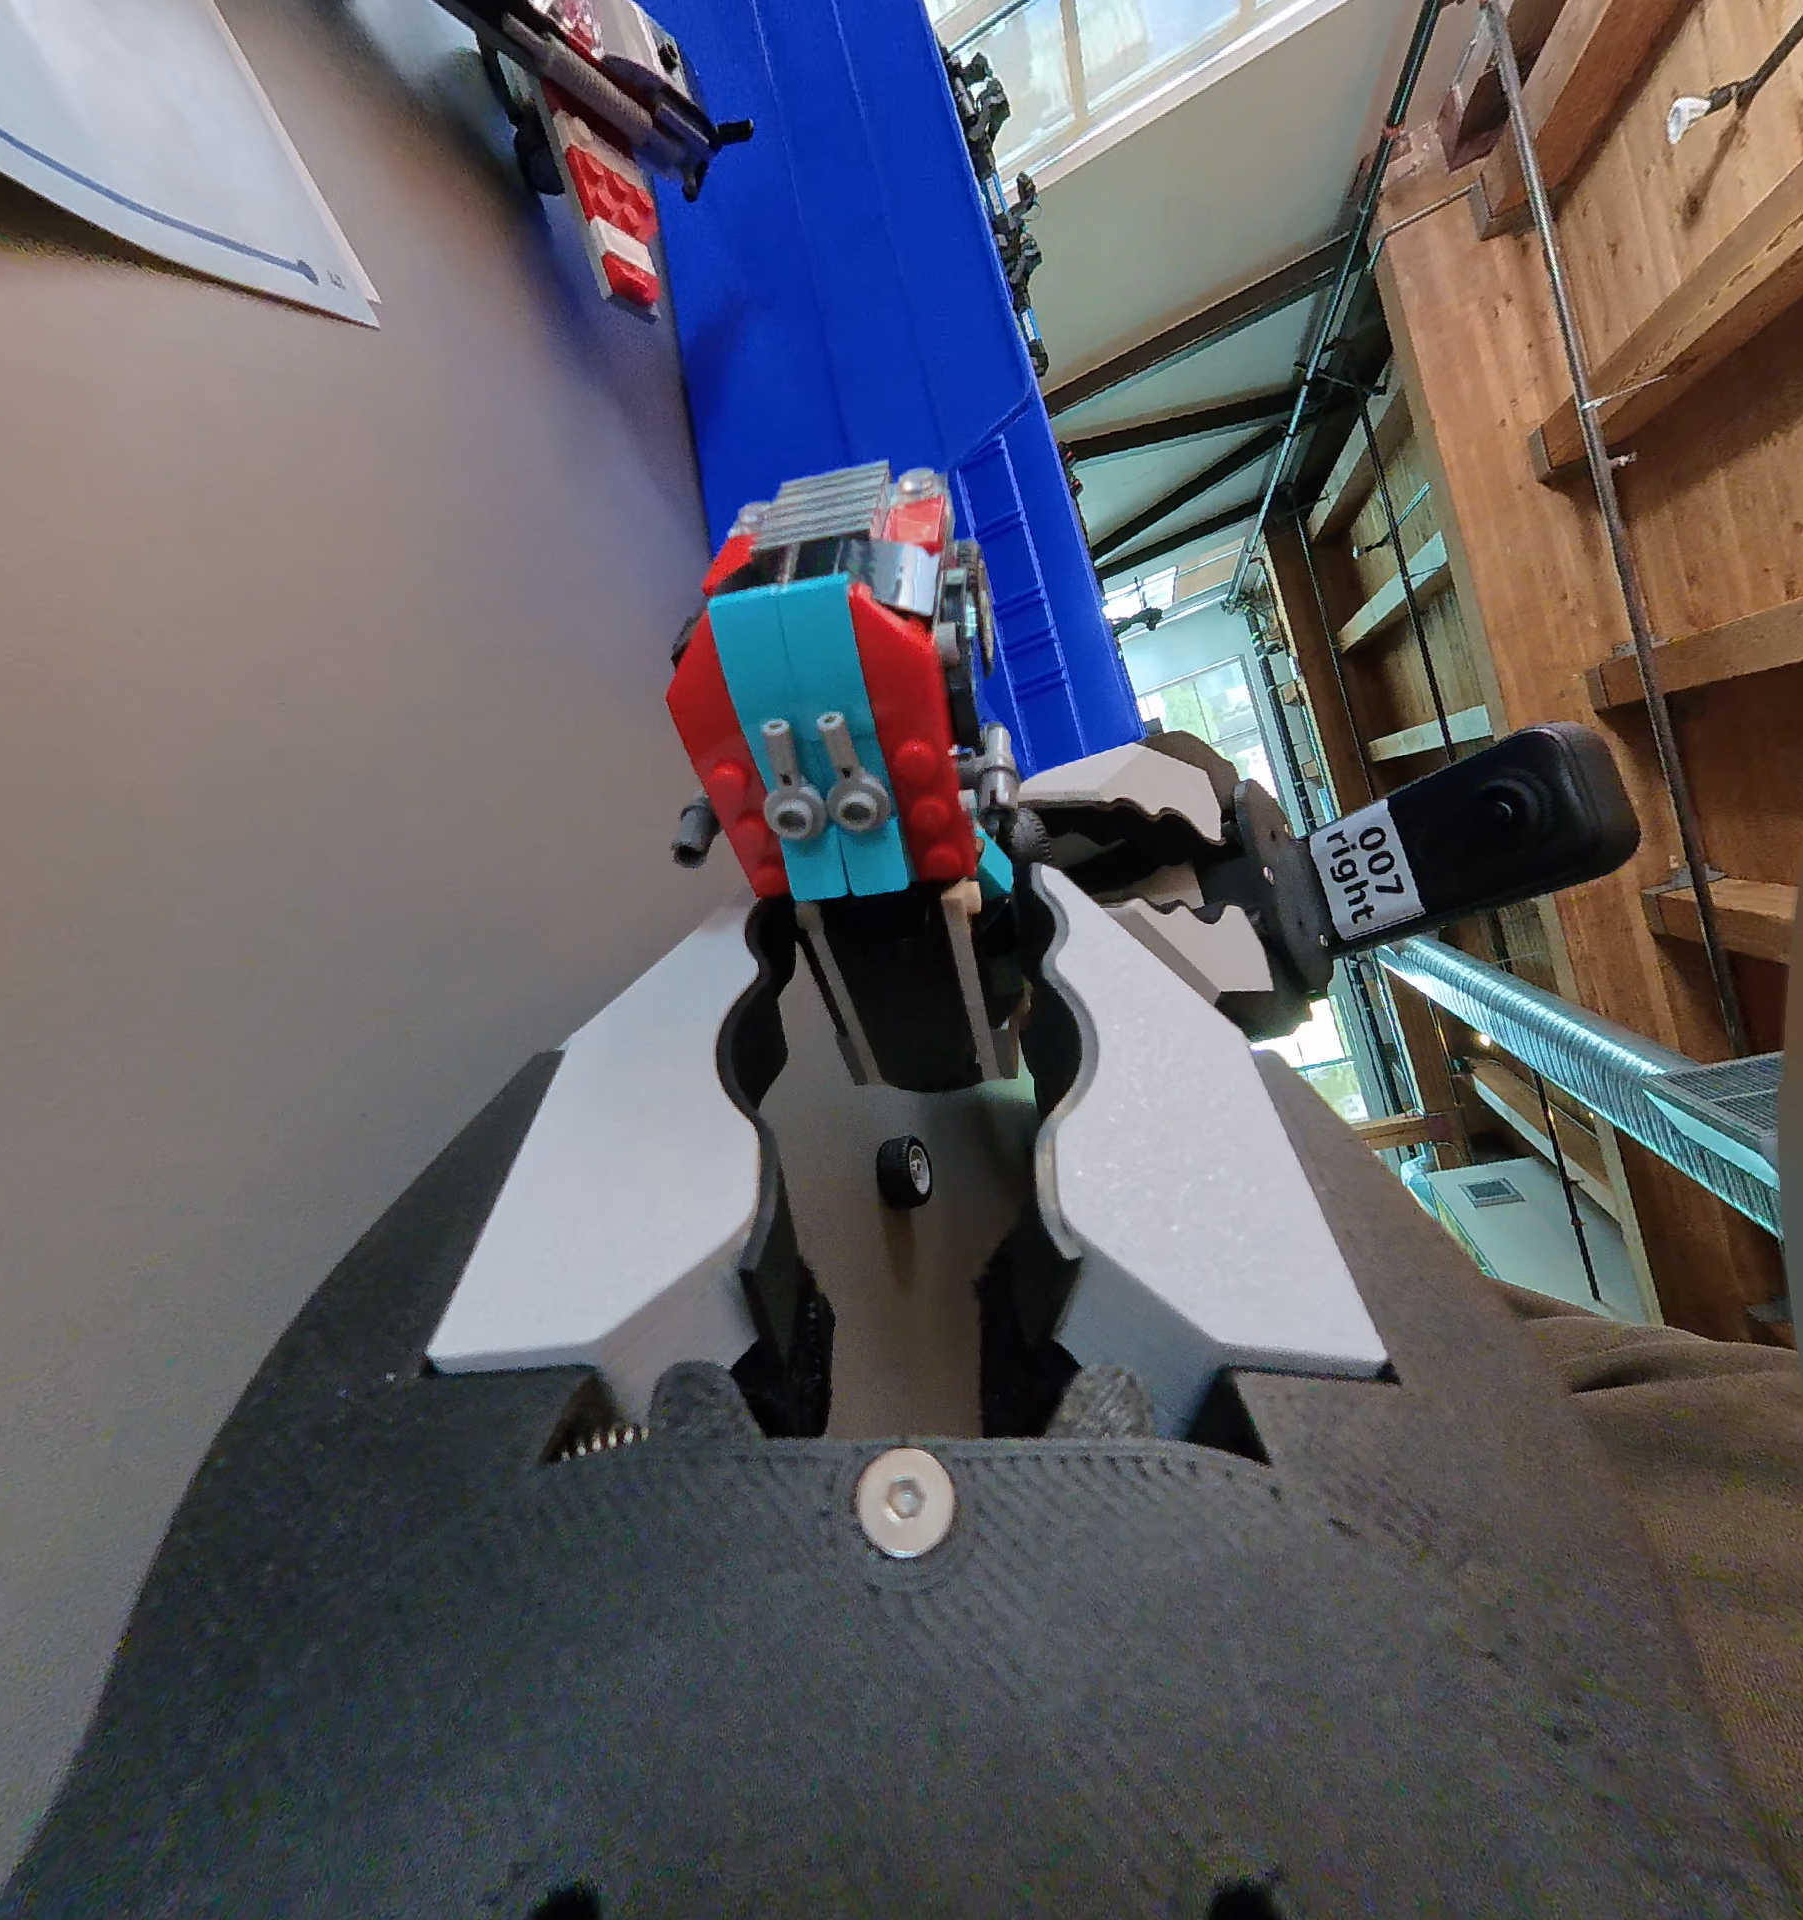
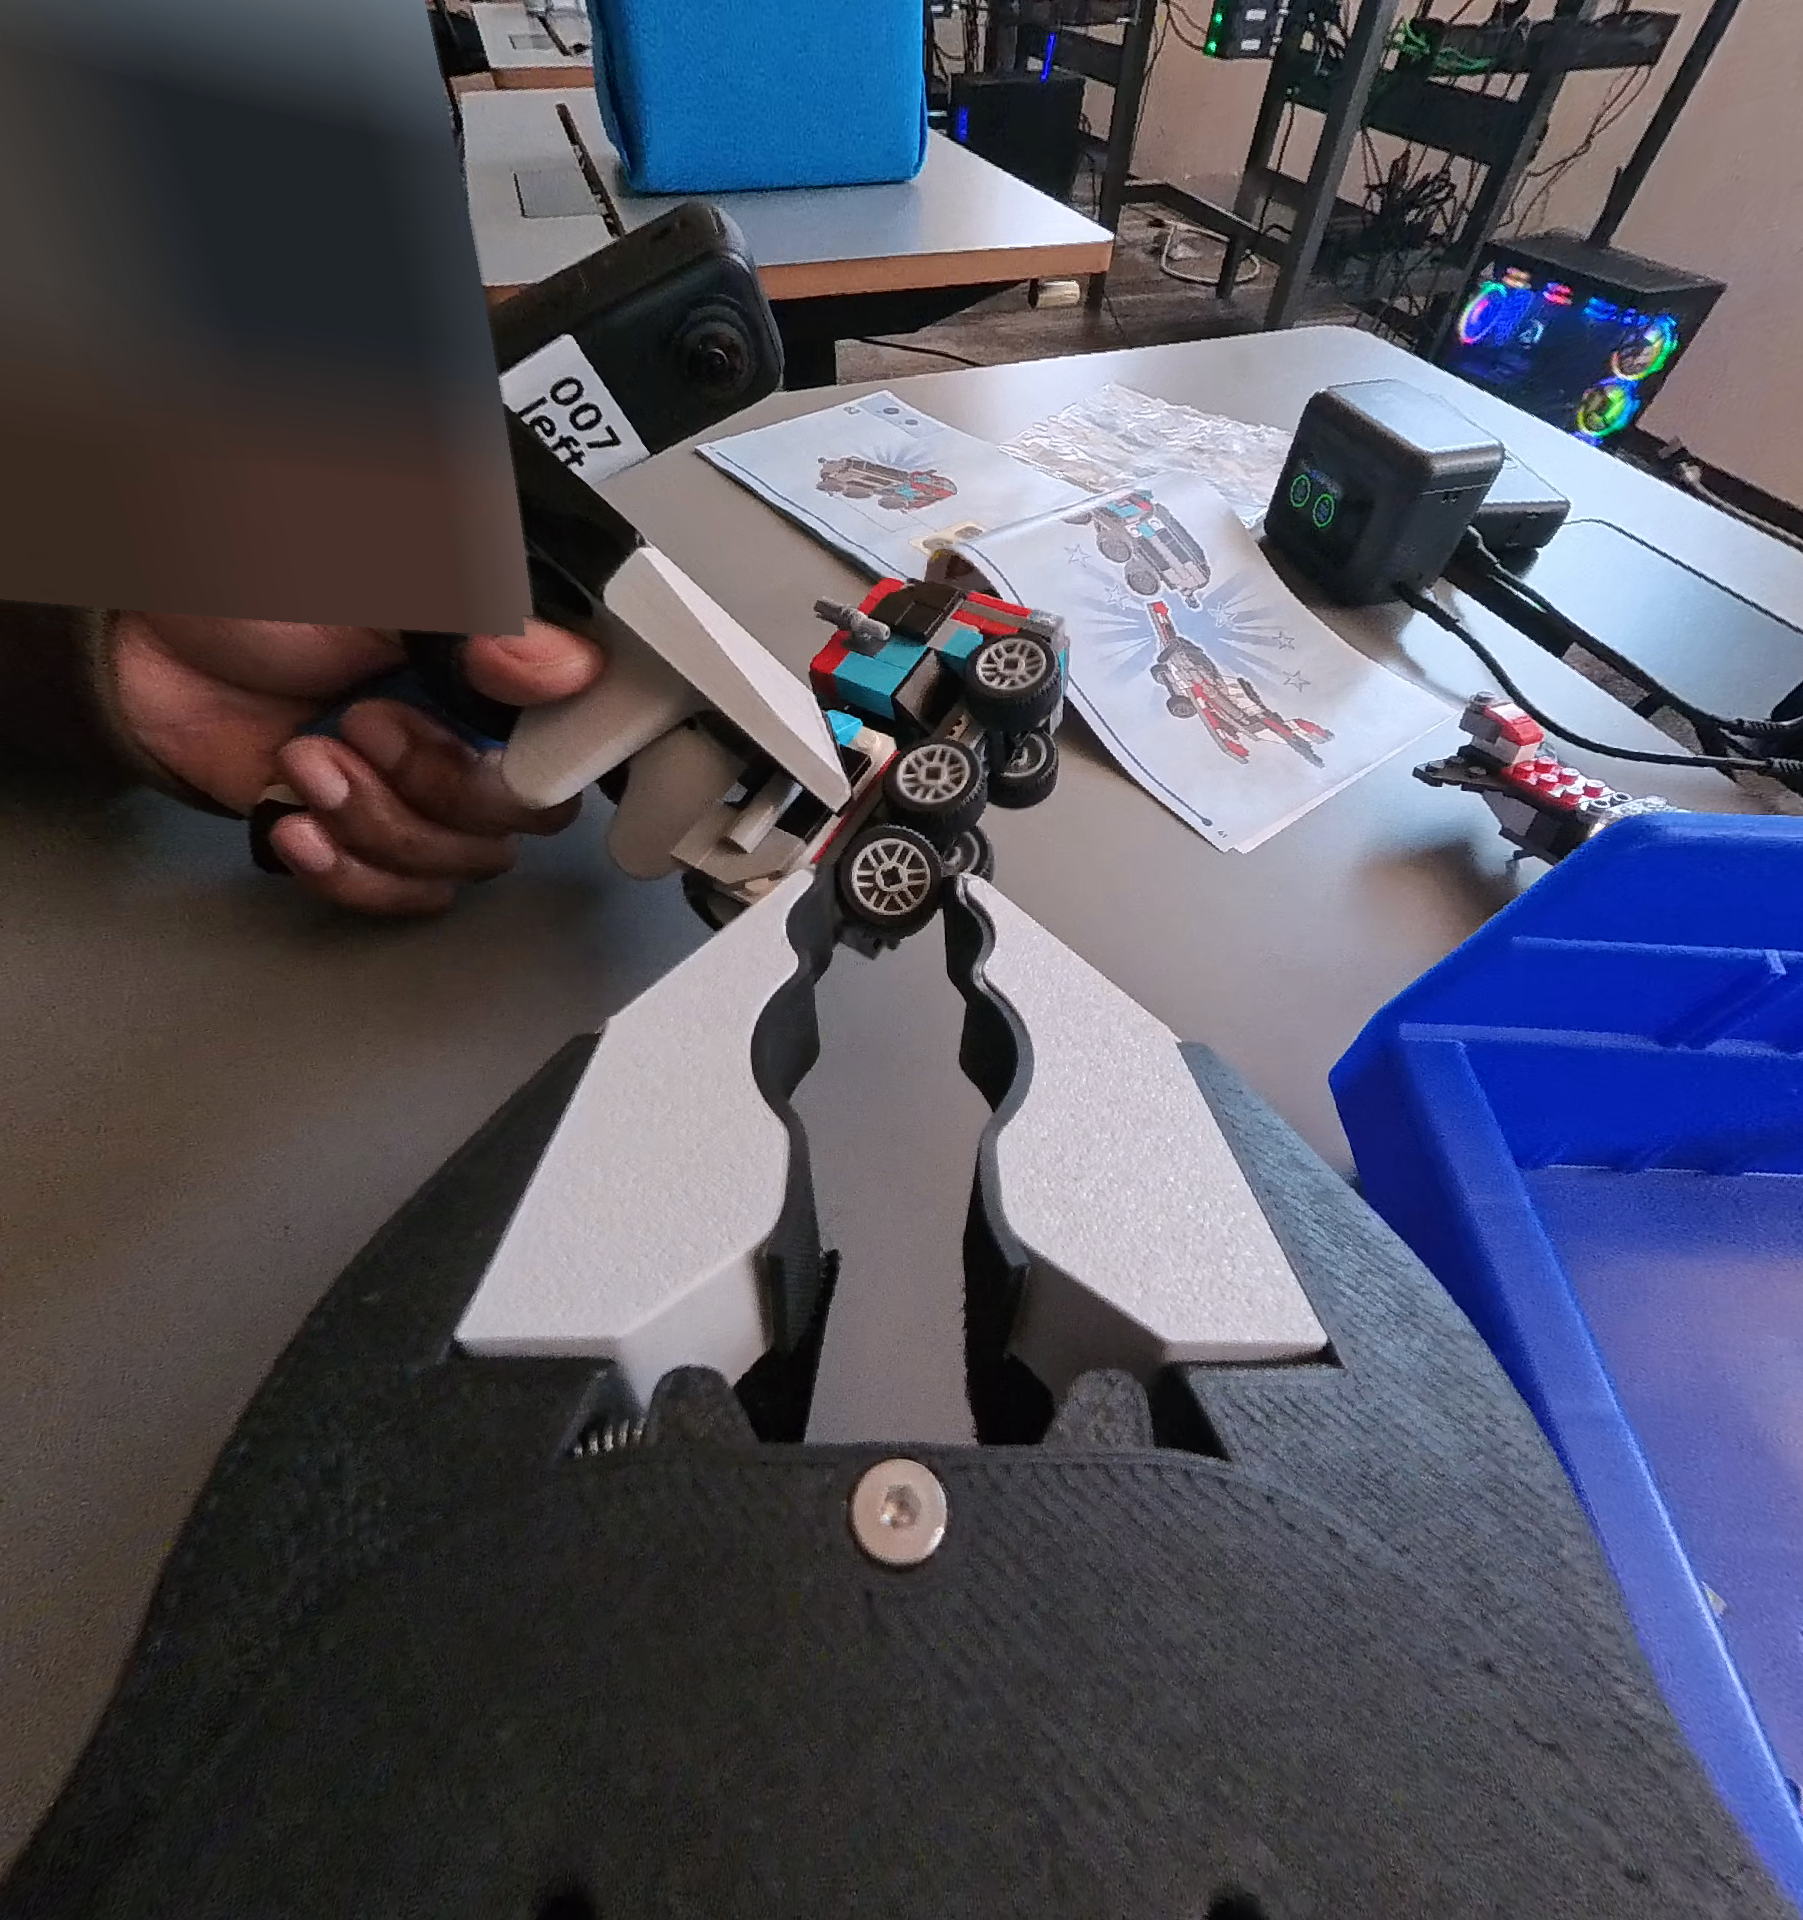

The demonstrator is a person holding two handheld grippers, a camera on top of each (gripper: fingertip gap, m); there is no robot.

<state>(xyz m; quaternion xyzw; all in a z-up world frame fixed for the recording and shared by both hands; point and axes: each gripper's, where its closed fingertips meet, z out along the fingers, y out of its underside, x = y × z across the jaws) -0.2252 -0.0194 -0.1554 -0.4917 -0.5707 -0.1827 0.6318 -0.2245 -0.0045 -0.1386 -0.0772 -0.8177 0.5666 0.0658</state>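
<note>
My left gripper is shut on the rear of a toy truck built from red, turquoise and black bricks, and holds it above the grey table. In the right wrist view the truck hangs on its side with its wheels toward me, and a hand grips the left gripper. My right gripper is shut on the truck's nearest wheel, at the fingertips. It also shows in the left wrist view, coming in from the right. A loose small wheel lies on the table below.
A blue bin stands at the right, also in the left wrist view. Instruction sheets lie behind the truck. A second brick assembly sits by the bin. A black box with cables is at the far right.
</note>
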